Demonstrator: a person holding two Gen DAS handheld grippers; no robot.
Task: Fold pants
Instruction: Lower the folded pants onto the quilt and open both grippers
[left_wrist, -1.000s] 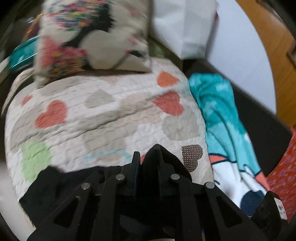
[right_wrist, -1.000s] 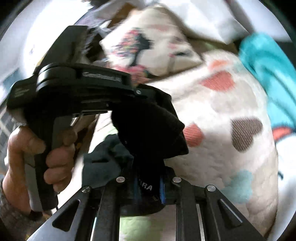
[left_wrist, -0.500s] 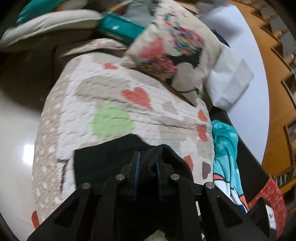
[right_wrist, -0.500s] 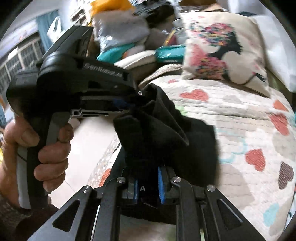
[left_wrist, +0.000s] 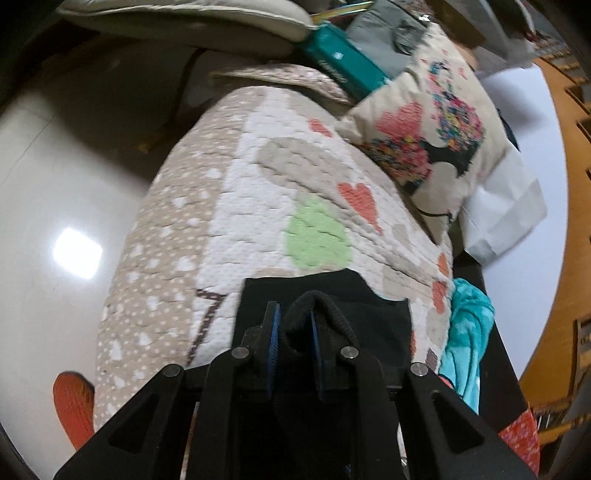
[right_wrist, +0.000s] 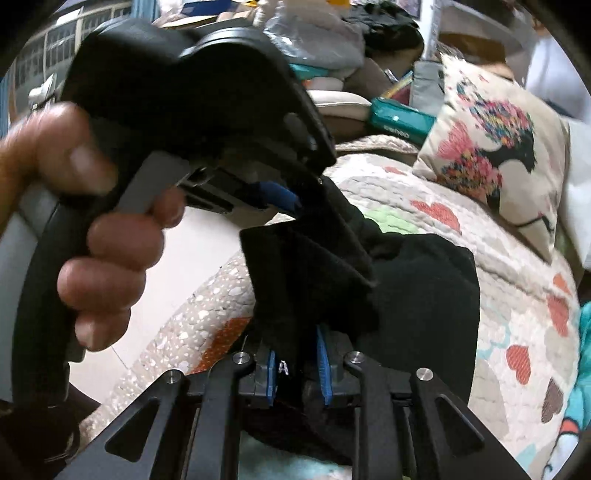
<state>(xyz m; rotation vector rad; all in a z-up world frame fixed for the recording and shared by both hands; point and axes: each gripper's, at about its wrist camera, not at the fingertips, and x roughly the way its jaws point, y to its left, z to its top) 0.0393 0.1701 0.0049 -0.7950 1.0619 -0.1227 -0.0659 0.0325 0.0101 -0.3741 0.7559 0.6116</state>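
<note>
The black pants (left_wrist: 332, 291) lie partly folded on the heart-patterned quilt (left_wrist: 240, 206), near its rounded front edge. My left gripper (left_wrist: 295, 325) is shut on a bunched, ribbed edge of the pants between its blue pads. In the right wrist view a hand (right_wrist: 110, 258) holds the left gripper (right_wrist: 303, 199) at upper left, with black cloth hanging from its tips. My right gripper (right_wrist: 297, 354) has a fold of the pants (right_wrist: 424, 295) between its blue pads. Its jaws are opening, and the cloth still fills the gap.
A cream pillow (left_wrist: 436, 140) with a colourful print leans at the quilt's far end, beside a teal packet (left_wrist: 343, 66) and a white bag (left_wrist: 506, 214). A teal blanket (left_wrist: 469, 332) lies at the quilt's right. Glossy pale floor (left_wrist: 55, 184) lies left of the quilt.
Both grippers rolled and swung across the quilt with the pants, which now lie lower against it near its front edge. The right jaws stand slightly wider apart.
</note>
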